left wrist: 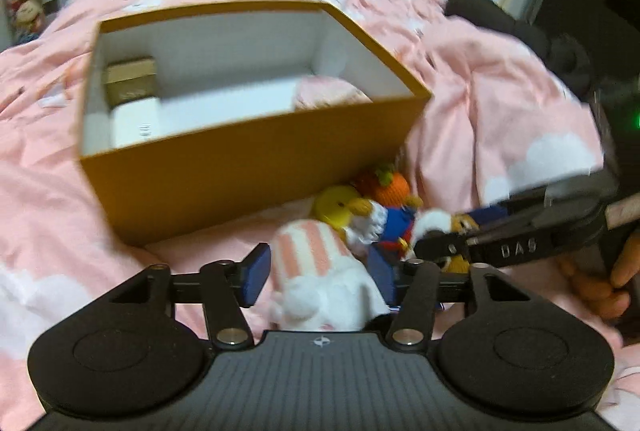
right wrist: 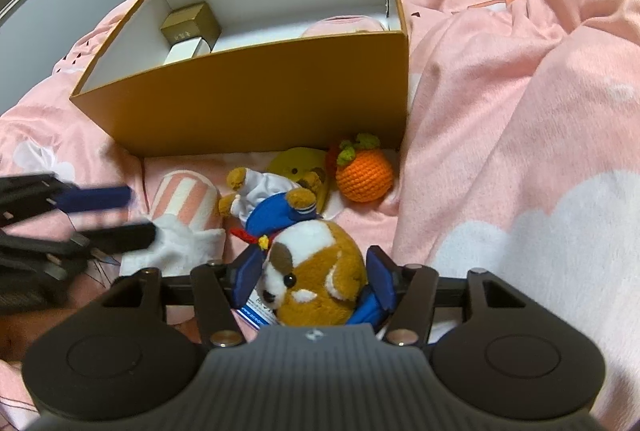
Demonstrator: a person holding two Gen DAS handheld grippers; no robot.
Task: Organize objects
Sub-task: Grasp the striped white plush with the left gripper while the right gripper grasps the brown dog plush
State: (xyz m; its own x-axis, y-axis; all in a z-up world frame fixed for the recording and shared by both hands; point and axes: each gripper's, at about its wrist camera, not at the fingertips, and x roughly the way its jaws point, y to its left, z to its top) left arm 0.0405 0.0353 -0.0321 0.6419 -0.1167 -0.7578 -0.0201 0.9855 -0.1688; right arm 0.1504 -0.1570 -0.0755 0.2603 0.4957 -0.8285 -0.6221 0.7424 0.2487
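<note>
A brown box [right wrist: 256, 103] with white inside walls was set on a pink bed cover [right wrist: 520, 151], with its top open. Its near wall was stood just behind a small heap of toys, so little room was left between the wall and the toys. To the right of the box, the cover was piled up in a soft hill. Much of the box floor was left bare. A small gold box [right wrist: 192, 23] and a white box [right wrist: 188, 51] were seen in its far left corner, and something pink [right wrist: 340, 25] was tucked in the right end.

The letters "DAS" [left wrist: 519, 248] could be read on the right gripper. The writing on the gold box and on a blue and white tag [right wrist: 256, 313] under the brown and white plush [right wrist: 316, 271] was too small to be read.

The left gripper [left wrist: 316, 271] was held apart around a pink and white striped plush [left wrist: 316, 263]. The toy was seen between the blue pads, but they were not pressed on it. The right gripper [right wrist: 316, 277] was held around the brown and white plush. Whether its pads were pressed on the fur could not be told. Just behind, a bear in a blue sailor suit [right wrist: 276, 207], a yellow round toy [right wrist: 298, 163] and an orange knitted fruit [right wrist: 364, 171] were laid close together against the box wall.
</note>
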